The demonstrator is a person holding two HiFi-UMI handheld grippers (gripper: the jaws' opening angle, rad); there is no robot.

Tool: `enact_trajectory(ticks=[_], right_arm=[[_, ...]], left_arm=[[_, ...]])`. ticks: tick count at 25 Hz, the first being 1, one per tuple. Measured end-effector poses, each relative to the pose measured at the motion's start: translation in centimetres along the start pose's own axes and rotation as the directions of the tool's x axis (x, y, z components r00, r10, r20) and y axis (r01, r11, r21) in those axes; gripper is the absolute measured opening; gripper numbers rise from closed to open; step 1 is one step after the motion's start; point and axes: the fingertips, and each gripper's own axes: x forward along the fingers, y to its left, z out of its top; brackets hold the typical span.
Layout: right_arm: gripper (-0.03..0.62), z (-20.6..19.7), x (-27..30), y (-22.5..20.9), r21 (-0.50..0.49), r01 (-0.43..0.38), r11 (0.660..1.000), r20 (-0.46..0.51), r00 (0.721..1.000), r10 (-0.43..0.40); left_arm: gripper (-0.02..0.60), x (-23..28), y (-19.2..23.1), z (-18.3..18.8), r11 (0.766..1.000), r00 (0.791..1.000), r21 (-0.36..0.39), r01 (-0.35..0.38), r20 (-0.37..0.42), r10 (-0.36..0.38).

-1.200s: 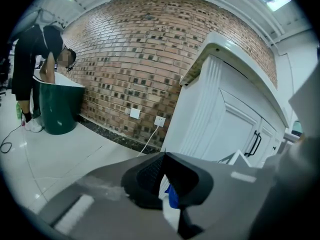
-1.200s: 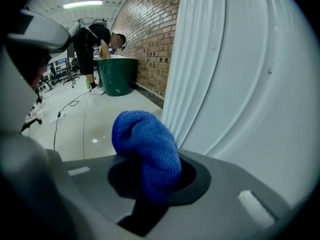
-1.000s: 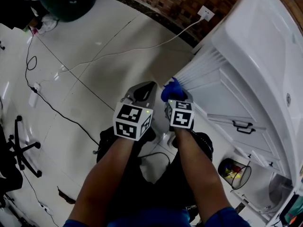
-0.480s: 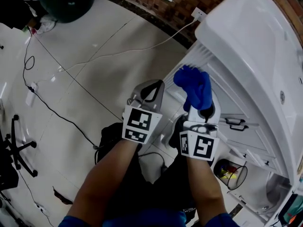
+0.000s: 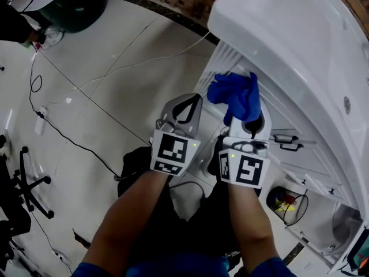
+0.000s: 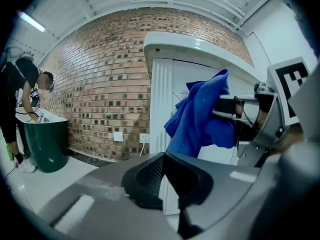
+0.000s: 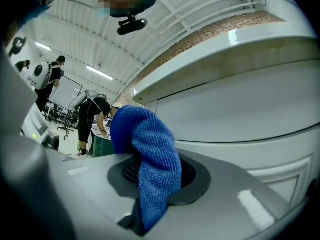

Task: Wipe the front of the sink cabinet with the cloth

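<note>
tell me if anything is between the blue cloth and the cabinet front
Nothing visible does. The right gripper holds the cloth right up at the top of the cabinet front, with no object between them. The left gripper, shut and empty, sits off to the left, out of the path.
</note>
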Motion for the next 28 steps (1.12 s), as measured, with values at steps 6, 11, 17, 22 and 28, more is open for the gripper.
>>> enact_trajectory(ticks=[6,11,17,22,28], right_arm=[[0.080,-3.3,0.2,0.4,0.024,-0.003,1.000,-0.086,0.996,0.005],[0.080,-6.5,0.4,0.8,0.026,0.004,1.000,-0.180,0.984,0.001],[0.080,-10.9,0.5,1.5,0.028,0.005,1.000,-0.323,0.946,0.005],[0.080,-14.1,0.7,2.4,0.015,-0.031,0.999,-0.412,0.910,0.035],[0.080,-19.1,0.4,3.3,0.011,-0.060,0.998,-0.543,0.838,0.056]], left_arm=[[0.003,0.3,0.6,-1.0,1.000,0.998,-0.008,-0.028,-0.049,0.028],[0.003,0.6,1.4,-1.7,0.998,0.996,-0.038,-0.050,-0.074,0.047],[0.003,0.9,1.8,-2.5,0.996,0.994,-0.066,-0.053,-0.097,0.046],[0.003,1.2,2.3,-3.4,0.995,0.992,-0.091,-0.050,-0.121,0.039],[0.003,1.7,2.6,-4.9,0.992,0.988,-0.120,-0.046,-0.150,0.028]])
